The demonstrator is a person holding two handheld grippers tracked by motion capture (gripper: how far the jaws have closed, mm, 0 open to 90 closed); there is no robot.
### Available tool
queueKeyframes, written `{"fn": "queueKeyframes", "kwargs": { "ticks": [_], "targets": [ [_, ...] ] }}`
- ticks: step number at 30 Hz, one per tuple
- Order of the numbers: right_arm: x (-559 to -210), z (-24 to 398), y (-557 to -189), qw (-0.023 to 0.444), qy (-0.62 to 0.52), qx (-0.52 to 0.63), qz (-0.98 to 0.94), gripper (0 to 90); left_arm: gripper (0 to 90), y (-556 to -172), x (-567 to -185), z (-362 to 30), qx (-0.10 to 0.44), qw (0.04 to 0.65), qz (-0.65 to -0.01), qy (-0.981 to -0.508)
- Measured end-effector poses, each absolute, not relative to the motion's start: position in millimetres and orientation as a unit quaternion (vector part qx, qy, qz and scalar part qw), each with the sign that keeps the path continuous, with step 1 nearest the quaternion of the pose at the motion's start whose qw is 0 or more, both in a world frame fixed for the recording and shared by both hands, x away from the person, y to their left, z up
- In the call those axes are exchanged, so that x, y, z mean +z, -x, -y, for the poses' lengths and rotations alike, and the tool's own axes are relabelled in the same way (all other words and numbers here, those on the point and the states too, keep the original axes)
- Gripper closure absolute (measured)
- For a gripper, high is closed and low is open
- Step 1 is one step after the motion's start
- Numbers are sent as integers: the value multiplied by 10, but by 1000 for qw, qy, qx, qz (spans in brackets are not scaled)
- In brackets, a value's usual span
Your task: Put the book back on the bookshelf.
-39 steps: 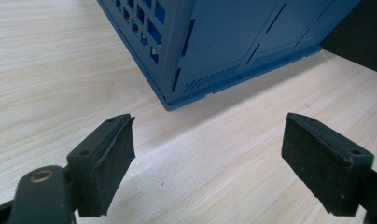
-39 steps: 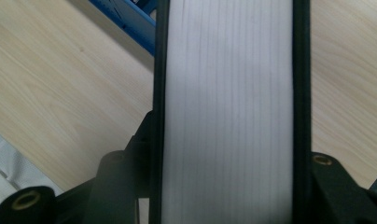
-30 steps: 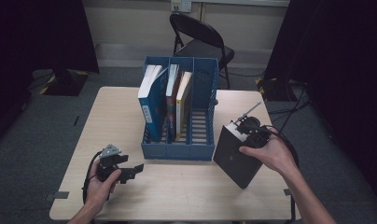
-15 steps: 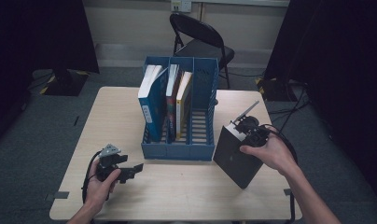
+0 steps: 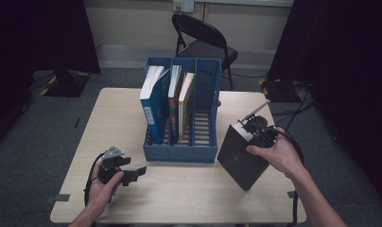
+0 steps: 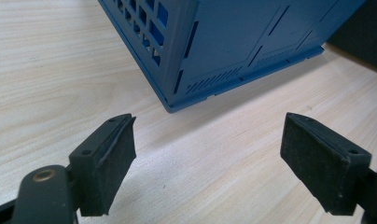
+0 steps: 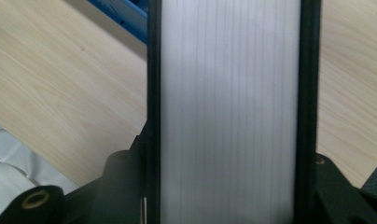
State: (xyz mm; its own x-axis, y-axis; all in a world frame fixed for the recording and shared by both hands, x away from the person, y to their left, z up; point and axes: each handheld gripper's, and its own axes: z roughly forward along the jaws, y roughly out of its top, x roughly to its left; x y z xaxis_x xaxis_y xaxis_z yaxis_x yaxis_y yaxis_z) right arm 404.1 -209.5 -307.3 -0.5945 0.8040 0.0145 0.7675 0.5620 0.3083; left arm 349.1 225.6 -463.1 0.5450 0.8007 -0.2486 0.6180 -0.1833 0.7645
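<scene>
A thick black book [image 5: 241,158] stands tilted on one corner on the table, to the right of the blue file rack [image 5: 179,153]. My right gripper [image 5: 253,139] is shut on the book's top edge. In the right gripper view the book's white page edge [image 7: 229,112] runs between its dark covers, with a jaw pressed on each side. My left gripper [image 5: 138,172] rests low over the table in front of the rack's left corner. Its jaws are open and nothing is between the pads [image 6: 109,158]. The rack's corner [image 6: 233,42] lies just beyond them.
The rack holds a blue book [image 5: 153,106] and two thinner ones [image 5: 179,101] in its left and middle slots; its right slot [image 5: 205,123] shows no book. A black folding chair [image 5: 203,40] stands behind the wooden table [image 5: 118,123]. Dark curtains hang at both sides.
</scene>
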Motion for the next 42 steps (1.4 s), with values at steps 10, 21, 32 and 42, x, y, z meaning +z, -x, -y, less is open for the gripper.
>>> {"fn": "queueKeyframes", "kwargs": {
  "ticks": [10, 21, 32, 42],
  "targets": [
    [-2770, 2166, -4021, 87, -459, 149, -871, 538, 175, -3493, -4632, -2256, 104, 436, -466, -763],
    [-2473, 2195, -4106, 96, -471, 181, -858, 539, 176, -3486, -4628, -2250, 104, 437, -463, -764],
    [-2213, 2103, -4149, 104, -464, 187, -859, 539, 178, -3496, -4637, -2222, 103, 432, -460, -769],
    [-2097, 1876, -4261, 95, -456, 201, -862, 538, 178, -3495, -4639, -2215, 101, 431, -460, -770]
  ]
}}
